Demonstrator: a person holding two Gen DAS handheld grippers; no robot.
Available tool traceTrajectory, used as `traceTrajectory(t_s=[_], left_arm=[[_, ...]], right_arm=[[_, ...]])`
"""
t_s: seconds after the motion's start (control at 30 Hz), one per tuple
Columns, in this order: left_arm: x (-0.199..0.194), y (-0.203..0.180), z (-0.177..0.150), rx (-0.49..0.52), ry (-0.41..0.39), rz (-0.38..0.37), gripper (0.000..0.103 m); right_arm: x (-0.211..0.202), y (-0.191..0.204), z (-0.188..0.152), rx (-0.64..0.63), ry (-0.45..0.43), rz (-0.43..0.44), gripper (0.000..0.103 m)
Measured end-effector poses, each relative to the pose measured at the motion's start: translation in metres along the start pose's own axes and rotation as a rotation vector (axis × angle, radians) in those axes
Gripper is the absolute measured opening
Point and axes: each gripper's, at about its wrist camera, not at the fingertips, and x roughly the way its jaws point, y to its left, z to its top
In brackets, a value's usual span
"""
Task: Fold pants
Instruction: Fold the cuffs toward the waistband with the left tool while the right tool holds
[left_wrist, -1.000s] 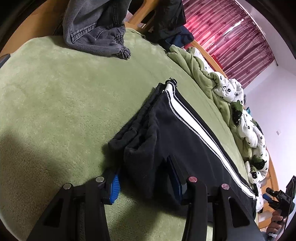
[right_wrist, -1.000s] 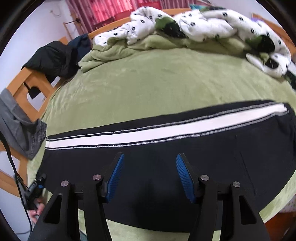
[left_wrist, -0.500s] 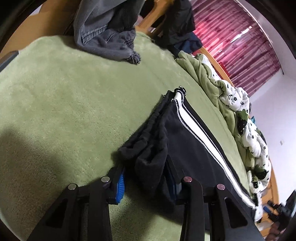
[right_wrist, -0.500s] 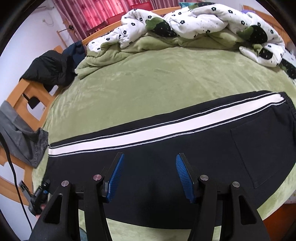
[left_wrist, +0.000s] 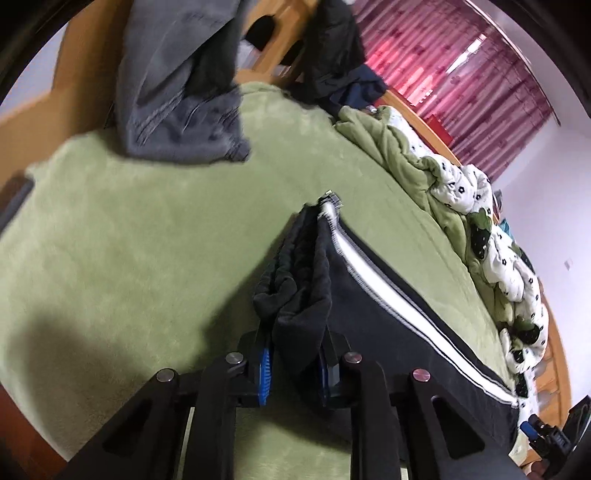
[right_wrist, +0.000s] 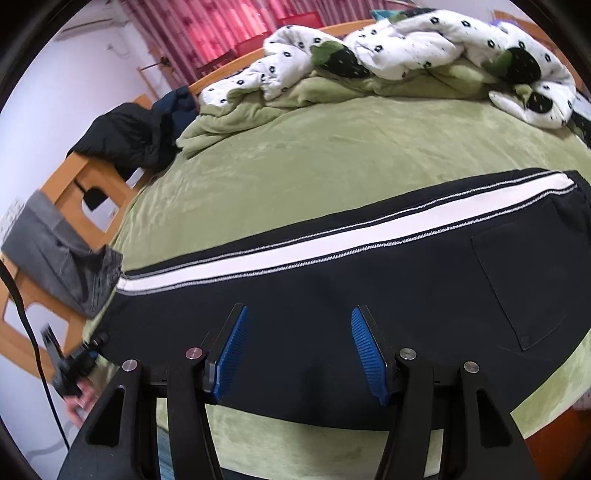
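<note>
Pants (right_wrist: 369, 295): black with a white side stripe, laid lengthwise across the green bed (right_wrist: 314, 166). My left claw (left_wrist: 293, 363): closing, its blue pads pinching a bunched end of the pants, that fabric raised off the bed. My right claw (right_wrist: 299, 354): released, jaws standing apart over the flat black cloth. Grey jeans (left_wrist: 177, 96) and a spotted quilt (right_wrist: 406, 48) lie at the bed's edges.

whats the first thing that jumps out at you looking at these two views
The black pants with a broad white side stripe, stretched across the green bedspread. At their cuff end the left gripper is closing, bunched black fabric between its blue pads, while the right gripper hovers open over the middle of the leg. Behind them, a rumpled white spotted duvet lies along the far edge.
</note>
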Motion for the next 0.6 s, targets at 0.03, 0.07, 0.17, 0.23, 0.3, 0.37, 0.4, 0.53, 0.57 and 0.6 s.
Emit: traceTrajectory(t_s=[0.03, 0.07, 0.17, 0.23, 0.3, 0.37, 0.4, 0.53, 0.57, 0.6], left_arm=[[-0.005, -0.011, 0.005, 0.027, -0.010, 0.007, 0.017], [-0.009, -0.019, 0.009, 0.048, -0.015, 0.010, 0.017], [-0.019, -0.050, 0.018, 0.122, -0.029, 0.016, 0.017], [-0.028, -0.075, 0.023, 0.189, -0.033, 0.021, 0.017], [-0.034, -0.101, 0.028, 0.269, -0.016, 0.029, 0.017], [-0.040, -0.130, 0.035, 0.348, -0.001, 0.051, 0.017], [-0.043, -0.142, 0.038, 0.367, -0.001, 0.051, 0.017], [-0.058, -0.203, 0.033, 0.447, -0.014, 0.016, 0.017], [-0.060, -0.224, 0.025, 0.469, -0.019, -0.006, 0.017], [-0.060, -0.241, 0.016, 0.489, -0.021, -0.025, 0.017]], right_arm=[[0.001, -0.002, -0.003, -0.011, -0.001, 0.003, 0.058], [0.004, -0.006, -0.008, -0.019, -0.006, 0.009, 0.058], [0.016, -0.019, -0.013, -0.012, 0.040, -0.027, 0.058], [0.011, -0.025, -0.014, -0.037, 0.035, -0.020, 0.058], [-0.001, -0.029, -0.017, -0.072, -0.012, -0.029, 0.058], [-0.009, -0.037, -0.021, -0.081, -0.029, -0.030, 0.058], [-0.011, -0.040, -0.023, -0.079, -0.026, -0.021, 0.058], [-0.026, -0.048, -0.030, -0.133, -0.070, -0.032, 0.058], [-0.033, -0.050, -0.032, -0.151, -0.096, -0.052, 0.058], [-0.038, -0.053, -0.034, -0.156, -0.118, -0.067, 0.058]])
